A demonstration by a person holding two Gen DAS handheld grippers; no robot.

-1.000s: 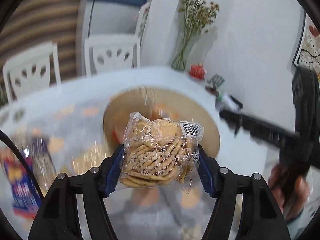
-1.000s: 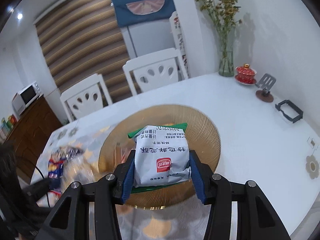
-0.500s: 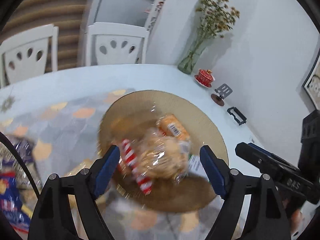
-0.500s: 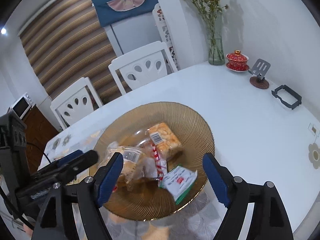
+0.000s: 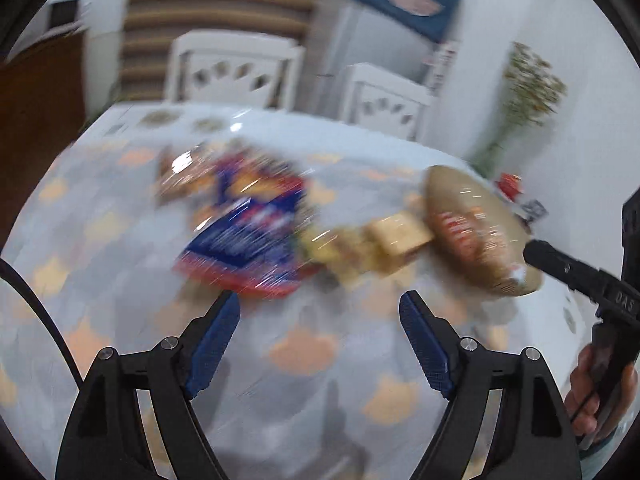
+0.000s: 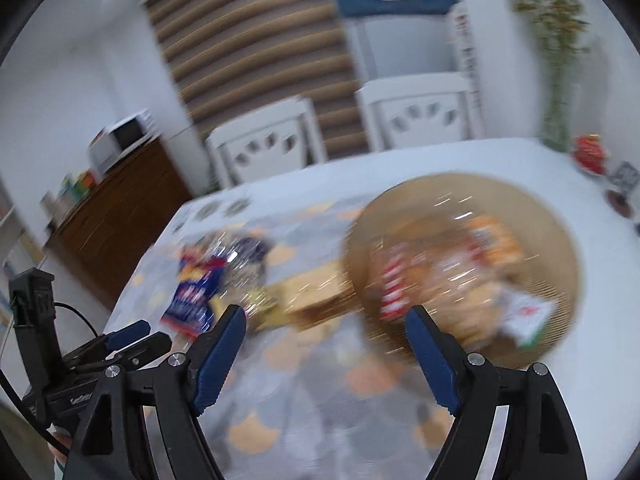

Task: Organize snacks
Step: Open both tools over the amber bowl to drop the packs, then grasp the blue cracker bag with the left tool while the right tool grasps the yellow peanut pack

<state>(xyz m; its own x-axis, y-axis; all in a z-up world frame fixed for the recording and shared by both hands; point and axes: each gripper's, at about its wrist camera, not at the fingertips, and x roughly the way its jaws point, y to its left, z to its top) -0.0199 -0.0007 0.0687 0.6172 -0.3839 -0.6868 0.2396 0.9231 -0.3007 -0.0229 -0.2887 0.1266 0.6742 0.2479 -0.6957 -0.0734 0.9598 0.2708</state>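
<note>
Both views are smeared with blur; the left gripper (image 5: 320,338) is seen with its jaws spread wide and nothing between them, only the patterned cloth of the counter (image 5: 120,280) showing in the gap; the right gripper (image 6: 326,354) is likewise held with jaws well apart and empty. The woven tray (image 6: 560,248) is found on the right side of the counter, and several snack packets are piled inside it: a red-and-white striped one (image 6: 390,288), an orange one (image 6: 494,242), and a white-and-green packet (image 6: 528,316) near the tray's near right rim. Left of the tray, touching or just beside its edge, a tan biscuit pack (image 6: 316,290) is lying on the cloth; further left a blue snack bag (image 5: 248,240) is spread flat, with more clear-wrapped packets (image 5: 180,176) behind it, too blurred to be told apart. White chairs (image 6: 264,148) are lined along the far side; a vase of flowers (image 6: 558,80) and a small red pot (image 6: 590,154) are stood at the far right.
</note>
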